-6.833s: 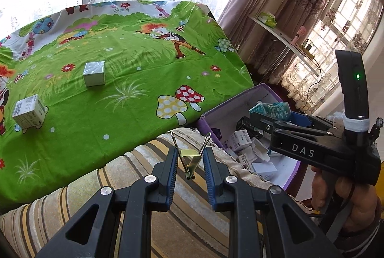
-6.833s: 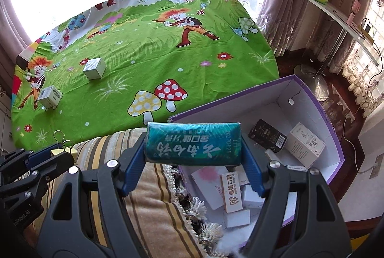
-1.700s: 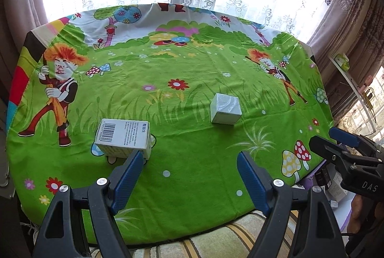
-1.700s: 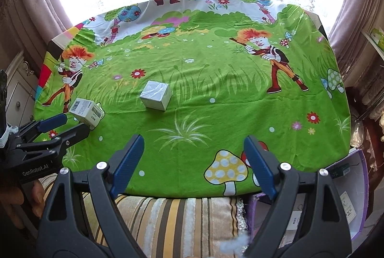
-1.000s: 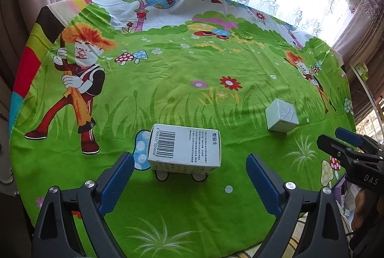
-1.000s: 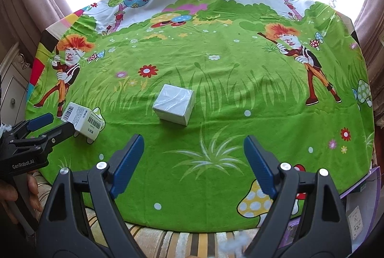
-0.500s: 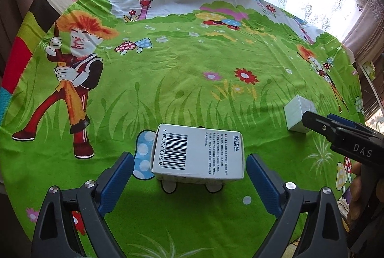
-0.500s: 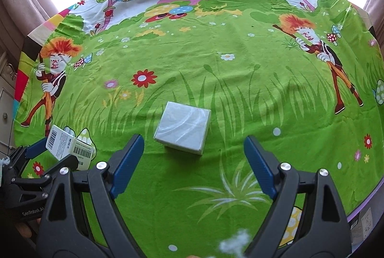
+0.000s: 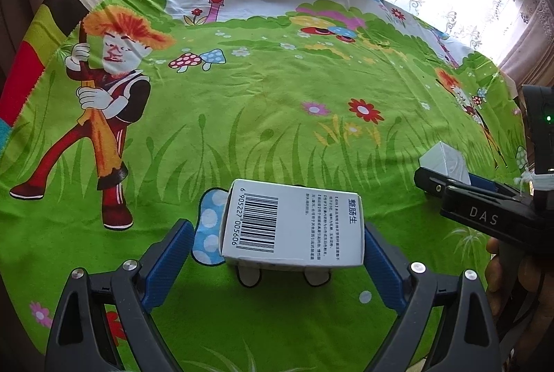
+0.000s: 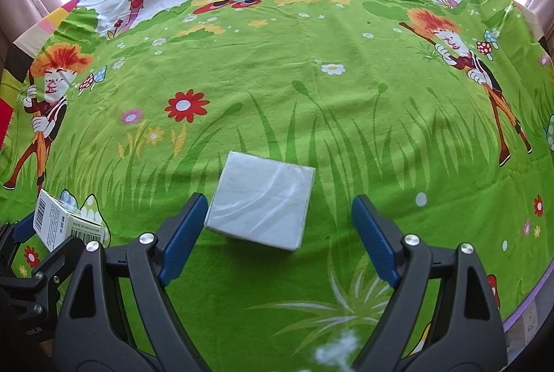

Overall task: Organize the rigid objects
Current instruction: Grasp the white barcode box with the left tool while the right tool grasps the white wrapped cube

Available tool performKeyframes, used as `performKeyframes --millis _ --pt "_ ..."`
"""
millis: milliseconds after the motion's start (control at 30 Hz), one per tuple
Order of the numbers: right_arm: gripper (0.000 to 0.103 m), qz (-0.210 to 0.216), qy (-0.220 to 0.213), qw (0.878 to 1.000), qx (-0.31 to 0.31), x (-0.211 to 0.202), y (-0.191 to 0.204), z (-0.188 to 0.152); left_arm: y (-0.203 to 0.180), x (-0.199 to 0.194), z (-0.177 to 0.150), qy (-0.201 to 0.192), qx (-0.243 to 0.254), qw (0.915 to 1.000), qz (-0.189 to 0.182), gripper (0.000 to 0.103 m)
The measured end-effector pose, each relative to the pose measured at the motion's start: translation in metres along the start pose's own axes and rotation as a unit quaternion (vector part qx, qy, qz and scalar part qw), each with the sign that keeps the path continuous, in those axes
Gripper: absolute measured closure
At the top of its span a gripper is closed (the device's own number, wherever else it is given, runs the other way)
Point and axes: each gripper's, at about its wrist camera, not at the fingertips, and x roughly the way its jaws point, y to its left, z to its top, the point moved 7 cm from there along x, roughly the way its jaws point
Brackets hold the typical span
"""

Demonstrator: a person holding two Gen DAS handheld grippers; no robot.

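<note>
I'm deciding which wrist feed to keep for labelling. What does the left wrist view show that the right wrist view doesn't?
Left wrist only: the barcode box's full printed top and the right gripper's "DAS" body.

Right wrist only: the grey cube's whole top between the open right gripper.

Both: both boxes and the green cartoon cloth.

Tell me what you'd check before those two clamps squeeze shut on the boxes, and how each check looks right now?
1. Left gripper open: ok.
2. Barcode box sits between its fingers: ok.
3. Right gripper open: ok.
4. Silver box centred between its fingers: not ok, it sits nearer the left finger.
5. Both boxes resting flat on the green cloth: ok.
6. Fingers low enough on the boxes to grip: cannot tell.
</note>
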Motion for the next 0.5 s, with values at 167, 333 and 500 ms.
performKeyframes --millis 167,333,500 --pt "0.015 -0.008 0.000 1.000 -0.010 0.0024 0.0022 0.0001 0.0013 0.0023 -0.0001 -0.001 -0.002 1.0000 0.000 0.020" --pt "0.005 -0.014 0.005 1.000 -0.011 0.0057 0.0021 -0.0015 0.0023 0.0042 0.0005 -0.003 -0.001 1.0000 0.008 0.020" --pt "0.002 -0.018 0.006 1.000 -0.008 0.0064 0.0007 -0.0019 0.0048 0.0004 0.0027 -0.015 -0.009 0.9998 0.007 0.020"
